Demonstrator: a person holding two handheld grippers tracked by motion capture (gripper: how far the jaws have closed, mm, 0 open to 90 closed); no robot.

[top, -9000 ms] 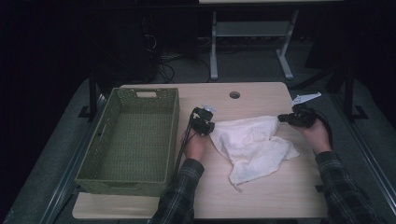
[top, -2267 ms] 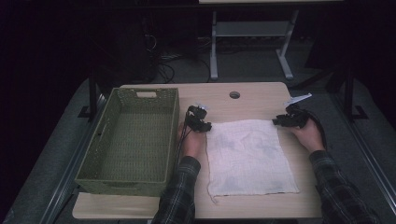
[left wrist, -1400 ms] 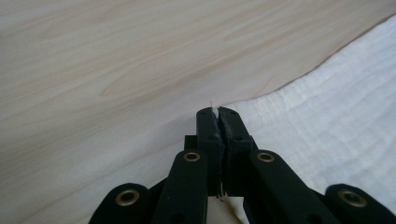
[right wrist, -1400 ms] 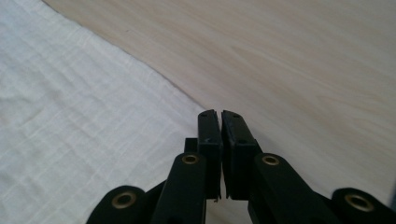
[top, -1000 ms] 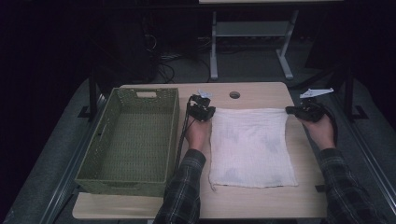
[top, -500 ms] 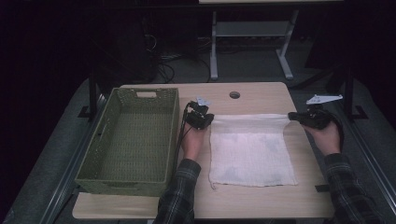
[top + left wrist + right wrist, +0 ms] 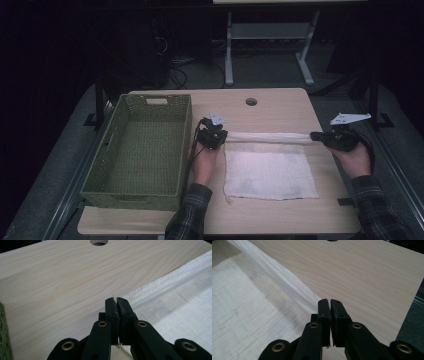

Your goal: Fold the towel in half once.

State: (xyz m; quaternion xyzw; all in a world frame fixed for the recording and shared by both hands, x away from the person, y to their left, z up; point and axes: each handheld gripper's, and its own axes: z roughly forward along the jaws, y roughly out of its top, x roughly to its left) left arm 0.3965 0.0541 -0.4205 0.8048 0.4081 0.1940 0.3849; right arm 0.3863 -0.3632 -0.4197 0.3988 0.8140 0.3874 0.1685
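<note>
One white cloth lies spread on the bench, right of centre. Its far edge is lifted and pulled taut into a narrow band between the two hand-held grippers, while its near edge and both side edges rest flat on the wood.

The left hand-held gripper has its jaws closed tight on the cloth's far left corner; in the left gripper view a sliver of fabric shows pinched between the pads. The right hand-held gripper is likewise closed on the far right corner, and its own view shows the jaws pressed together at the cloth's edge.

One green woven basket stands left of the cloth, just beside the left hand and apart from the fabric. One round hole sits in the bench beyond the cloth. Bare wood lies open beyond the lifted edge and in a strip along the near side.
</note>
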